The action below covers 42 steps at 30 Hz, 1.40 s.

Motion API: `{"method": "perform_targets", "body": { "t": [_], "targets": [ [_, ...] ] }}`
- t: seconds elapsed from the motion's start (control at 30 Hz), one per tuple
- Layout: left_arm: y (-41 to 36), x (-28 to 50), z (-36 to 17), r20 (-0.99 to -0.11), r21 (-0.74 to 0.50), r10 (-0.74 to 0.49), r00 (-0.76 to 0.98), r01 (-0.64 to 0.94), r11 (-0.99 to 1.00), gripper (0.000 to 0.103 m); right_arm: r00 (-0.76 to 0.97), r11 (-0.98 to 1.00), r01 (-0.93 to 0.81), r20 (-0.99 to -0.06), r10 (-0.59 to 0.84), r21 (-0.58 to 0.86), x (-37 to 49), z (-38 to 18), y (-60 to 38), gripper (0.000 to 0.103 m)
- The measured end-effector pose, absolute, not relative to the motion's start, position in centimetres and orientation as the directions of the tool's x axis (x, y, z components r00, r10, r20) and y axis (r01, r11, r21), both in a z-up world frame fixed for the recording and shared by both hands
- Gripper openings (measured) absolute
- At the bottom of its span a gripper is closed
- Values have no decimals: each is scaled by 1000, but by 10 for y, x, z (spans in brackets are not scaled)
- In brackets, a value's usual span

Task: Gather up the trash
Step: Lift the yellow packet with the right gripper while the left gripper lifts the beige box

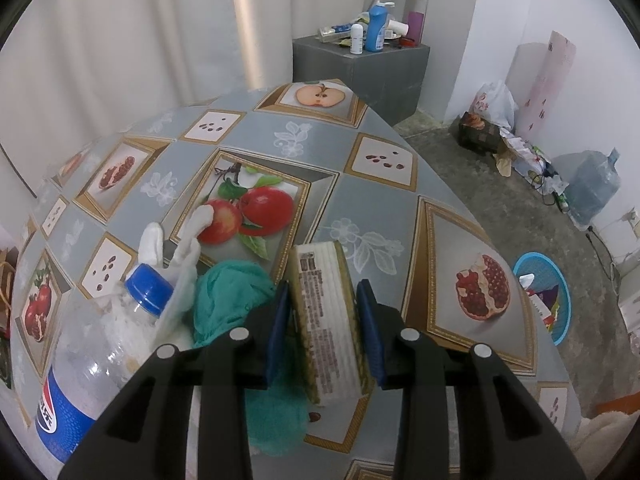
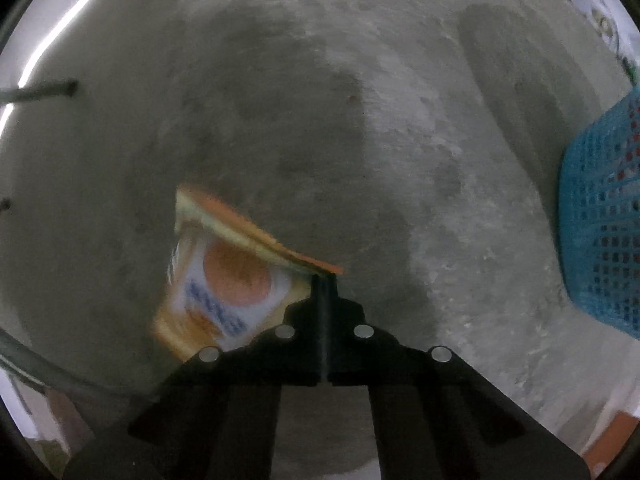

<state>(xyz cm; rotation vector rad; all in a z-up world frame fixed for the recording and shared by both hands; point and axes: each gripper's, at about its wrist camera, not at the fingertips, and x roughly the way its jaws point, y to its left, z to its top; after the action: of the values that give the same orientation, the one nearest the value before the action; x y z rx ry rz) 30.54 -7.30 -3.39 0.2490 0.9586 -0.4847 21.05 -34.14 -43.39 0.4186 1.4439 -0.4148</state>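
On my left gripper (image 1: 324,312) I have the 2 blue pads clamped on a small cream and gold box (image 1: 326,320), which stands on edge with its printed side facing up at me. It sits on the table (image 1: 360,200), whose grey cloth carries pictures of apples and pomegranates. Just left of the box lies a bunched teal cloth (image 1: 232,300), and beyond that a clear plastic bottle (image 1: 100,352) with a blue cap and a blue label lies near the left edge, with something white (image 1: 176,248) behind it. Far right, down on the floor, I see a blue basket (image 1: 548,296) with scraps of coloured wrapping inside.

My right gripper (image 2: 325,278) points down at the grey concrete floor (image 2: 320,100). Its jaws are together, nipping the corner flap of an orange and white carton (image 2: 224,284), which hangs to the left of the fingertips and is blurred. The side wall of the same blue mesh basket (image 2: 600,232) shows at the right edge, well apart from the carton.
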Motion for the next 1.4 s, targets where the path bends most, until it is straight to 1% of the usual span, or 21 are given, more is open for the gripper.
{"method": "perform_targets", "body": {
  "t": [0.17,0.37,0.53,0.63,0.77,0.83,0.93,1.1,1.23,1.27,1.3,1.33,1.37,1.4],
  "targets": [
    [-74,306,-35,-827,-6,-281,488,492,871,33,152,823,563,-988,-7,81,189,-405,-352,0],
    [-74,301,-37,-811,9,-277,516,484,875,33,251,834,544,-966,-61,89,159,-343,-337,0],
    [-76,296,-39,-783,38,-270,560,477,878,30,323,831,545,-943,-81,115,126,-307,-340,0],
    [-75,295,-39,-772,36,-279,571,477,878,28,361,821,555,-928,-93,133,115,-279,-348,0],
    [-70,293,-39,-763,9,-303,571,477,879,27,415,811,567,-901,-128,146,104,-246,-349,0],
    [-66,291,-36,-761,-25,-327,561,478,878,27,444,810,567,-883,-150,148,101,-225,-353,0],
    [-58,281,-24,-744,-71,-365,559,477,876,26,485,811,567,-855,-183,147,98,-199,-357,0],
    [-51,261,0,-703,-102,-409,582,486,868,26,544,810,566,-808,-225,155,79,-162,-356,0],
    [-49,247,16,-678,-104,-433,595,505,857,26,569,804,559,-799,-194,203,68,-160,-358,0],
    [-49,245,19,-674,-105,-439,595,510,854,26,565,805,552,-808,-169,217,69,-164,-362,0],
    [-49,242,21,-671,-104,-441,596,514,852,26,553,798,546,-825,-116,254,70,-178,-365,0],
    [-50,241,22,-670,-100,-440,598,515,851,26,546,787,551,-833,-90,276,71,-188,-368,1],
    [-51,241,22,-671,-93,-436,600,516,852,26,536,779,557,-841,-72,289,72,-196,-369,6],
    [-52,242,20,-675,-85,-430,599,517,852,26,506,775,557,-862,-34,297,78,-217,-368,9]
  ]
}}
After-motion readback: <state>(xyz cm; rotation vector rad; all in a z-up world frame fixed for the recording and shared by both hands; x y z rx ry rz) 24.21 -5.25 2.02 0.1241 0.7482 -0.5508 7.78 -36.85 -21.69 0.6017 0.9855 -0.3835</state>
